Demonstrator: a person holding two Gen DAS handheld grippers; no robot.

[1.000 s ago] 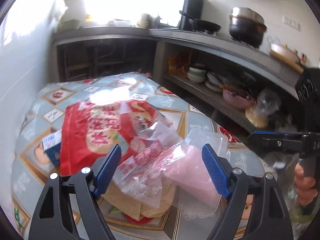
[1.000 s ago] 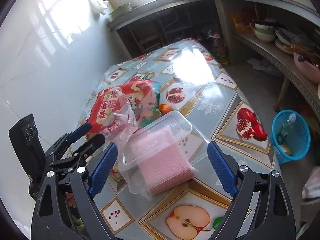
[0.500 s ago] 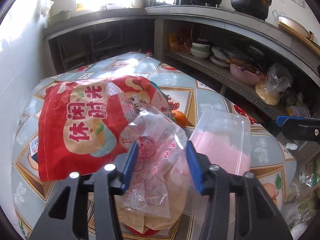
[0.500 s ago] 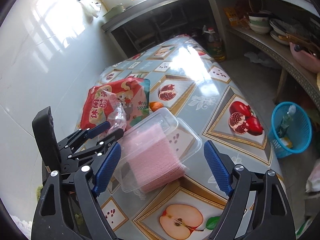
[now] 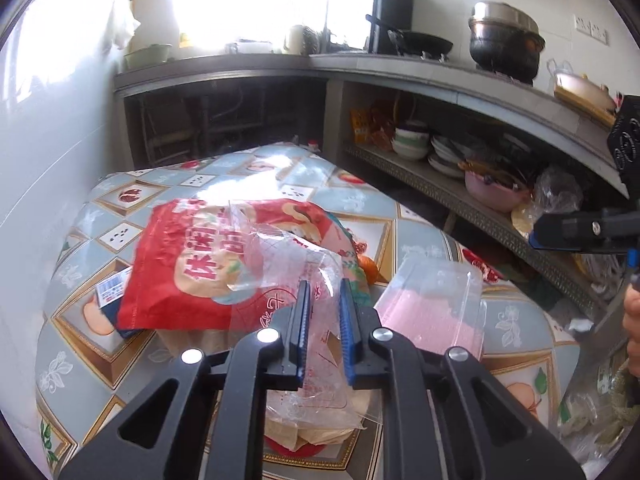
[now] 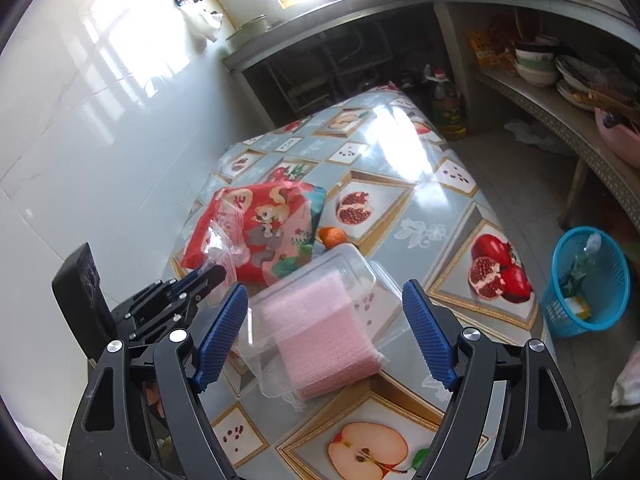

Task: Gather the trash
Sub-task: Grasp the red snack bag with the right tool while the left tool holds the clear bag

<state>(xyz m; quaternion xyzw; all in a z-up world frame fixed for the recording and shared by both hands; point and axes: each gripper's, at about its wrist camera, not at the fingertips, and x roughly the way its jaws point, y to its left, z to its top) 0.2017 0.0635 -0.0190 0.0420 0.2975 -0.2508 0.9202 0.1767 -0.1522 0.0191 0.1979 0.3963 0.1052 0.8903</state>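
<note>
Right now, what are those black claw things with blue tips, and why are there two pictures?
They are grabbing tools, not a robot. A person holds one in each hand, and each has a small camera looking out along its two fingers. So one picture comes from the left gripper and the other from the right gripper.

Both look at a table covered with a fruit-patterned cloth. On it lie a red snack bag, a crinkly clear bag, a clear box with something pink inside, and a small orange. On the floor stands a blue basket with rubbish in it.

The left gripper has closed on the clear bag. The right gripper is wide open, with the clear box between its fingers, not touching it. The person is tidying up trash.
</note>
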